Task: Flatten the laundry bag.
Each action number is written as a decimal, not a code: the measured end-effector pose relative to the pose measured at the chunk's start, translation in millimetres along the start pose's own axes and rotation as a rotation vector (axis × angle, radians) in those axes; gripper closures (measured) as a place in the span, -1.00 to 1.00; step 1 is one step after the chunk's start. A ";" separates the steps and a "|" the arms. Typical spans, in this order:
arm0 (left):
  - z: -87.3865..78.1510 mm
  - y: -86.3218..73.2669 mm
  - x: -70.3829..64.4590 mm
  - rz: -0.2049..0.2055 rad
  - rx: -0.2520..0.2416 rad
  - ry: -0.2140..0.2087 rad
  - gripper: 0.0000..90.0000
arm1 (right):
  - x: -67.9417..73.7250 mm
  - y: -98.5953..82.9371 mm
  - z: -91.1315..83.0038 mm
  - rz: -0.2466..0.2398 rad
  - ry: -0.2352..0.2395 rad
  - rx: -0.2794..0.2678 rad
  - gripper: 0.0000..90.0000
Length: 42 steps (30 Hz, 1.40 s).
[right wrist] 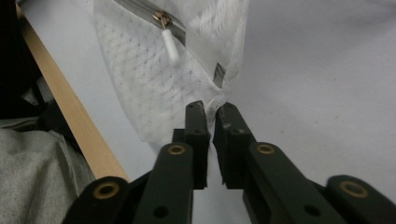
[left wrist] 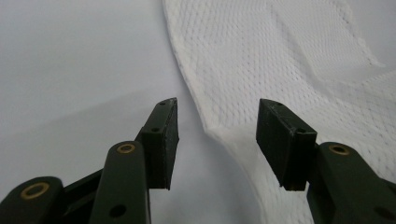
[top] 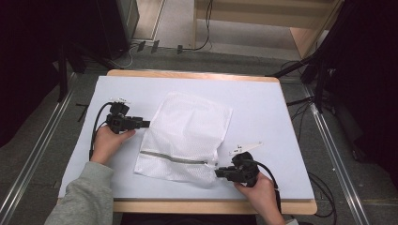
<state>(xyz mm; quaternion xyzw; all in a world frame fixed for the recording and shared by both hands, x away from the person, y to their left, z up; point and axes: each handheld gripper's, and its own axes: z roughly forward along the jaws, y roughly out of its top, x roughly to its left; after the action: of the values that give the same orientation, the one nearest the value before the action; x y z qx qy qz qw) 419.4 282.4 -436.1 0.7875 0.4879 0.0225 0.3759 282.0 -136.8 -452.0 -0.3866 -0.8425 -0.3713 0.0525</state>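
Fingers point(right wrist: 198, 140) of right gripper point(right wrist: 211, 109) pinched on near corner of white mesh laundry bag point(top: 187, 136) — zip pull point(right wrist: 171, 46) just beyond; left gripper point(left wrist: 217, 109) fingers spread wide, straddling bag's far-left edge — lying flat on white table cover point(top: 263, 108)

A white mesh bag point(top: 187, 136) lay flat mid-tabletop, slightly rumpled, its long axis running from 1 o'clock to 7 o'clock. A closed grey zipper point(top: 176, 158) crossed its near end, with a white pull point(right wrist: 171, 45) at the 5 o'clock corner.
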 end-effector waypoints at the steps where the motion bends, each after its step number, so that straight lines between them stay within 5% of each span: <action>1: 3.5 2.3 -0.4 0.006 0.000 0.002 0.11 | 0.1 -0.6 -1.7 -0.005 -0.006 -0.006 0.76; 2: 6.9 4.3 -0.5 0.011 0.004 0.003 0.11 | -0.6 -1.5 -5.4 -0.012 -0.020 -0.026 0.59; 9: 30.7 16.1 3.6 0.036 0.046 0.041 0.11 | -3.3 -4.1 -16.8 -0.011 -0.063 -0.081 0.49; 13: 37.4 18.5 0.8 0.048 0.050 0.025 0.19 | -7.4 -5.0 -18.8 -0.004 -0.088 -0.098 0.47; 14: 39.1 18.6 -0.2 0.051 0.057 0.005 0.26 | -8.4 -4.8 -19.0 0.001 -0.092 -0.102 0.46; 19: 42.9 19.3 -4.4 0.088 0.073 0.047 0.85 | -16.1 -1.5 -18.2 0.022 -0.113 -0.125 0.44; 26: 38.9 19.9 3.9 0.027 0.055 0.017 0.98 | -18.0 1.0 -16.1 0.016 -0.115 -0.127 0.44; 32: 27.1 19.0 14.3 -0.027 0.006 0.060 0.99 | -21.2 3.6 -14.6 0.018 -0.125 -0.134 0.44; 40: 21.8 13.7 26.8 -0.096 0.016 0.128 0.98 | -32.8 17.0 -8.0 0.015 -0.146 -0.168 0.45; 42: 21.1 12.0 28.9 -0.105 0.013 0.113 0.98 | -42.7 27.4 -0.5 0.013 -0.163 -0.171 0.45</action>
<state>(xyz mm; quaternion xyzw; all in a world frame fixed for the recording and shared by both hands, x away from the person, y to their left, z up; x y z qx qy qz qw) 452.1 290.2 -453.4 0.7608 0.5489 0.0441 0.3434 330.5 -151.6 -451.7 -0.4243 -0.8065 -0.4089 -0.0472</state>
